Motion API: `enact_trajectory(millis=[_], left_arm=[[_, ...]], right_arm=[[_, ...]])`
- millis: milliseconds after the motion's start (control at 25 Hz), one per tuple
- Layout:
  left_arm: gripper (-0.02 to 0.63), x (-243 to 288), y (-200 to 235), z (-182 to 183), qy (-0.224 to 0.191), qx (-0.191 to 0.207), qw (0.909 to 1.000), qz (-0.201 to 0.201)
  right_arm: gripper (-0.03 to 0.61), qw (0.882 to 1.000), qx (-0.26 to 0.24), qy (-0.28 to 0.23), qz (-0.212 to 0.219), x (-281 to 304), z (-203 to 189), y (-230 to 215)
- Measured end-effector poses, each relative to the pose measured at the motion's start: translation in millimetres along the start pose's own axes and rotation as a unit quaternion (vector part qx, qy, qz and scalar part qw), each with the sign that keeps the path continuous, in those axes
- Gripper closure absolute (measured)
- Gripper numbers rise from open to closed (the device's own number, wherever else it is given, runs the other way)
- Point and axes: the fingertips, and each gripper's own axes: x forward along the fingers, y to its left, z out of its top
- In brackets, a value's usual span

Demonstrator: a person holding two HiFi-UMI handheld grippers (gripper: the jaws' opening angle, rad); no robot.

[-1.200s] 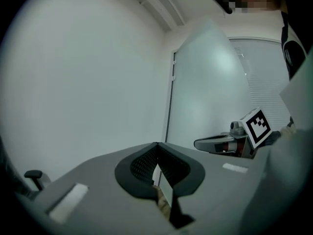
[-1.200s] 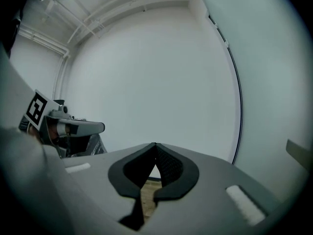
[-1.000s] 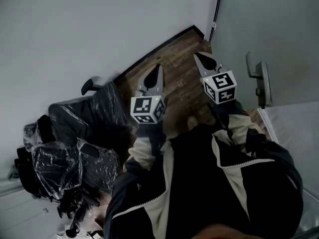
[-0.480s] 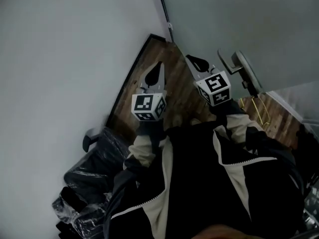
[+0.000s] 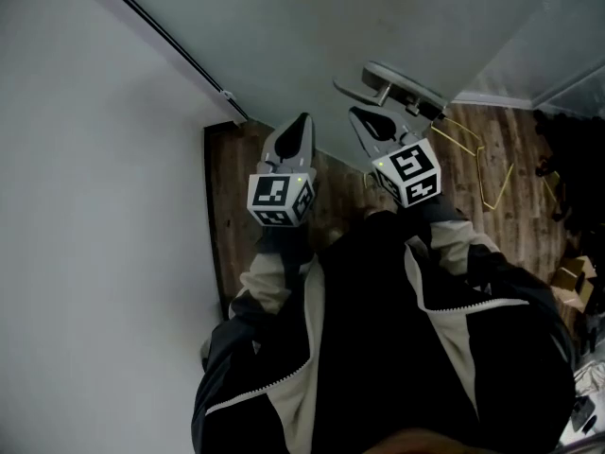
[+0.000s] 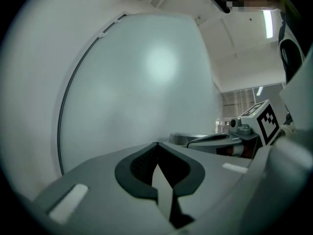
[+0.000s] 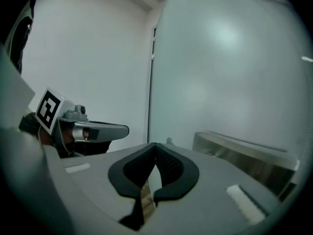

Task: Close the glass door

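The frosted glass door point(image 5: 378, 17) fills the top of the head view, and its metal lever handle point(image 5: 397, 88) sticks out towards me. My right gripper point(image 5: 364, 116) is shut with nothing in it, its tips just below and left of the handle, apart from it. My left gripper point(image 5: 301, 121) is beside it, also shut and holding nothing, pointing at the pane. In the left gripper view, the left gripper point(image 6: 156, 145) faces the pale door point(image 6: 137, 82). From the right gripper view, the right gripper point(image 7: 155, 145) points at the door point(image 7: 230, 72), with the handle point(image 7: 239, 148) close on the right.
A white wall point(image 5: 95, 206) runs along the left and meets the door at a dark frame strip point(image 5: 161, 36). Wooden floor point(image 5: 236, 187) lies below. A yellow wire frame point(image 5: 482, 159), dark clutter point(image 5: 567, 149) and a cardboard box point(image 5: 572, 277) sit at the right.
The view has swung away from the plastic-wrapped chairs in the corner to the glass door. Both grippers turned with it, and the handle now lies just ahead of the right one.
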Motion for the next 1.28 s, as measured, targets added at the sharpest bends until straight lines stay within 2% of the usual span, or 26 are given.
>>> enact_trajectory(millis=[120, 200, 280, 360, 440, 480, 520, 600, 680, 760, 800, 880, 960, 1000, 1280], left_arm=[[0.611, 19.6, -22.9, -0.9, 0.009, 0.004, 0.9984, -0.056], [0.611, 23.8, -30.4, -3.0, 0.016, 0.003, 0.9967, -0.079], [0.611, 28.6, -38.4, -7.2, 0.026, 0.001, 0.9941, -0.105], [0.611, 34.7, -47.7, -8.9, 0.033, 0.001, 0.9912, -0.129], [0.61, 37.4, -52.8, -9.4, 0.032, 0.0, 0.9898, -0.139], [0.611, 37.0, -54.5, -10.2, 0.03, 0.001, 0.9897, -0.14], [0.61, 34.8, -56.2, -11.5, 0.027, 0.001, 0.9897, -0.141], [0.61, 26.0, -60.5, -15.1, 0.023, 0.004, 0.9895, -0.142], [0.61, 17.7, -63.3, -17.0, 0.021, 0.005, 0.9895, -0.143], [0.61, 14.4, -62.5, -16.4, 0.019, 0.002, 0.9899, -0.141], [0.611, 14.0, -61.7, -15.6, 0.018, 0.002, 0.9901, -0.139], [0.611, 13.4, -60.5, -13.8, 0.017, 0.002, 0.9903, -0.138], [0.61, 11.1, -59.7, -12.8, 0.016, 0.004, 0.9901, -0.139], [0.609, 9.1, -59.0, -12.7, 0.015, 0.004, 0.9901, -0.14], [0.609, 4.5, -49.8, -10.3, 0.009, 0.003, 0.9905, -0.138]], right_arm=[[0.574, 0.998, 0.014, 0.003, -0.066, -29.4, -3.7, -28.4], [0.574, 0.996, 0.021, 0.004, -0.091, -43.1, -6.6, -38.1], [0.574, 0.994, 0.006, 0.006, -0.106, -52.9, -6.8, -44.9], [0.574, 0.992, -0.042, 0.023, -0.113, -57.0, -1.5, -50.5], [0.574, 0.983, -0.128, 0.062, -0.112, -54.6, 3.5, -51.8], [0.571, 0.973, -0.182, 0.089, -0.111, -52.1, 3.4, -50.7], [0.511, 0.958, -0.236, 0.12, -0.109, -49.1, 0.4, -48.1], [0.403, 0.921, -0.331, 0.176, -0.106, -42.5, -10.8, -39.3], [0.351, 0.884, -0.402, 0.215, -0.107, -32.5, -21.7, -32.1], [0.336, 0.853, -0.453, 0.238, -0.104, -18.5, -31.0, -29.3], [0.333, 0.841, -0.472, 0.245, -0.102, -11.8, -35.2, -29.6], [0.337, 0.824, -0.496, 0.254, -0.098, -3.2, -40.3, -32.7], [0.43, 0.817, -0.505, 0.259, -0.099, -1.1, -42.1, -35.3], [0.453, 0.815, -0.507, 0.262, -0.099, -1.1, -43.3, -35.3], [0.456, 0.815, -0.506, 0.263, -0.107, 3.6, -45.2, -42.2]])
